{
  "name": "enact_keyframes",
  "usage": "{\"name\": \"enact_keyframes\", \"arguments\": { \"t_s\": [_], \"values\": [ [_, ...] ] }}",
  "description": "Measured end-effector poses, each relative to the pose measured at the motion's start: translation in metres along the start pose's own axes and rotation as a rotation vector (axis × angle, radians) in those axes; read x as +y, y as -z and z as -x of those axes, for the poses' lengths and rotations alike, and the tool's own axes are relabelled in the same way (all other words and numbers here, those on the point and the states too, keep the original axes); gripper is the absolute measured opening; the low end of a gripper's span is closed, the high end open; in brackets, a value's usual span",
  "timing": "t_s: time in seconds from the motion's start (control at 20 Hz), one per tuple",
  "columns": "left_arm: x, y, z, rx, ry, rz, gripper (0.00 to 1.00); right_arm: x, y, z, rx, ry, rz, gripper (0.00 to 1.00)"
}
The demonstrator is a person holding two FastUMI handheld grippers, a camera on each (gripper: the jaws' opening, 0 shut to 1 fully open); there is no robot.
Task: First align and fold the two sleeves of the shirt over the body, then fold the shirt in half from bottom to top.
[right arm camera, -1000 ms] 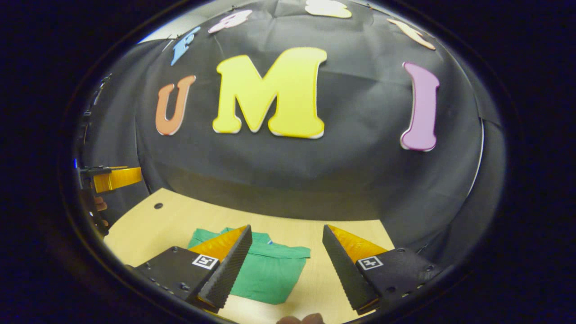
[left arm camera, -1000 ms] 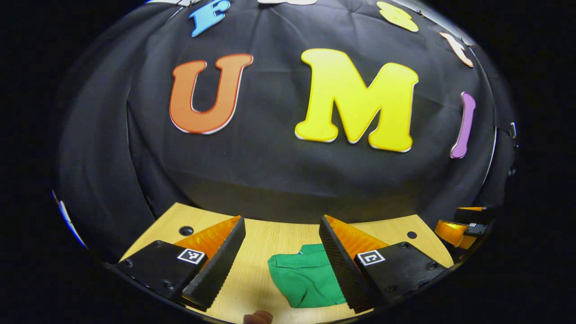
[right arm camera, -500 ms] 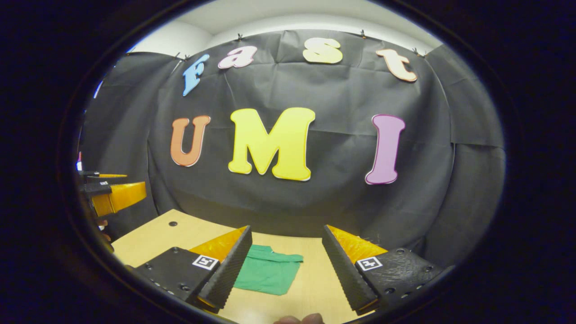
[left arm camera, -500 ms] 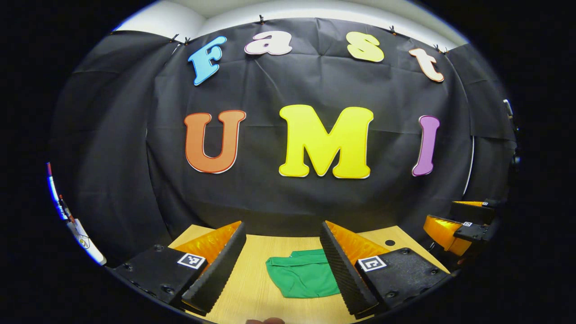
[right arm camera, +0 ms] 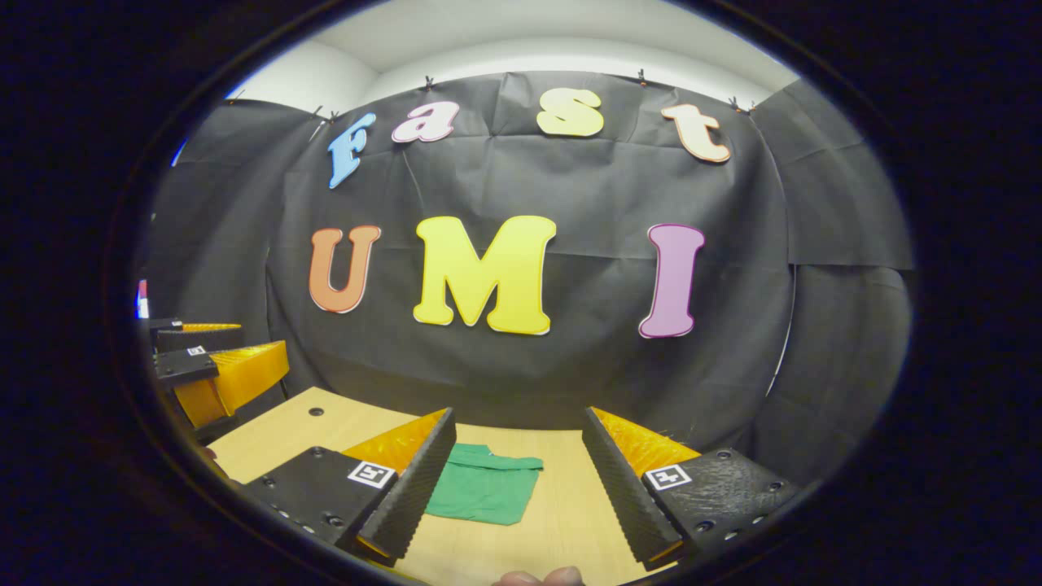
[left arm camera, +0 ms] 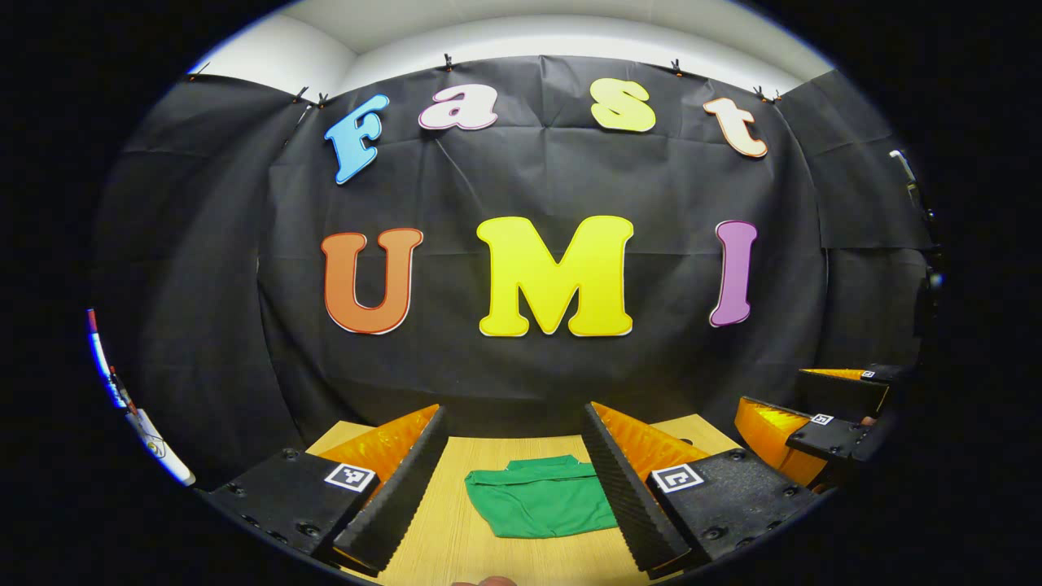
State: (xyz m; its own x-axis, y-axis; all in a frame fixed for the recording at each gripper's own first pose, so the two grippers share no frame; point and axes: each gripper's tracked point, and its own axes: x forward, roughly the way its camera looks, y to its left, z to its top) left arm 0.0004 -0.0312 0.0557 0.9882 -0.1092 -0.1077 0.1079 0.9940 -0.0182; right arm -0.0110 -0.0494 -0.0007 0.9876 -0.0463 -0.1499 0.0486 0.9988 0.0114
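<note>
The green shirt (left arm camera: 541, 505) lies folded into a small flat packet on the wooden table (left arm camera: 456, 537), its collar at the far side. My left gripper (left arm camera: 514, 464) hovers above the table, open, nothing between its fingers; the shirt sits ahead between them. In the right gripper view the same shirt (right arm camera: 484, 492) lies ahead and slightly left, partly behind the left finger. My right gripper (right arm camera: 519, 460) is open and holds nothing. The right gripper (left arm camera: 814, 415) appears at the right edge of the left gripper view, and the left gripper (right arm camera: 216, 366) at the left edge of the right gripper view.
The wooden table (right arm camera: 562, 521) ends at the black cloth wall (left arm camera: 529, 163) just beyond the shirt. A small round hole (right arm camera: 309, 412) marks the table's far left corner. A fingertip (right arm camera: 541, 578) peeks in at the bottom edge.
Both grippers have drawn back and tilted up from the table; the shirt now looks smaller and farther, and more of the wall shows. Both stayed open.
</note>
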Motion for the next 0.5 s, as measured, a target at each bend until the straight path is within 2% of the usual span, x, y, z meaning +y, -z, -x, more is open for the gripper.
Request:
{"name": "enact_keyframes", "arguments": {
  "t_s": [0.5],
  "values": [
    [0.0048,0.0000,-0.0002,0.006,-0.042,0.005,1.00,-0.0086,-0.0024,-0.0037,-0.009,0.014,0.001,0.97]
  ]
}}
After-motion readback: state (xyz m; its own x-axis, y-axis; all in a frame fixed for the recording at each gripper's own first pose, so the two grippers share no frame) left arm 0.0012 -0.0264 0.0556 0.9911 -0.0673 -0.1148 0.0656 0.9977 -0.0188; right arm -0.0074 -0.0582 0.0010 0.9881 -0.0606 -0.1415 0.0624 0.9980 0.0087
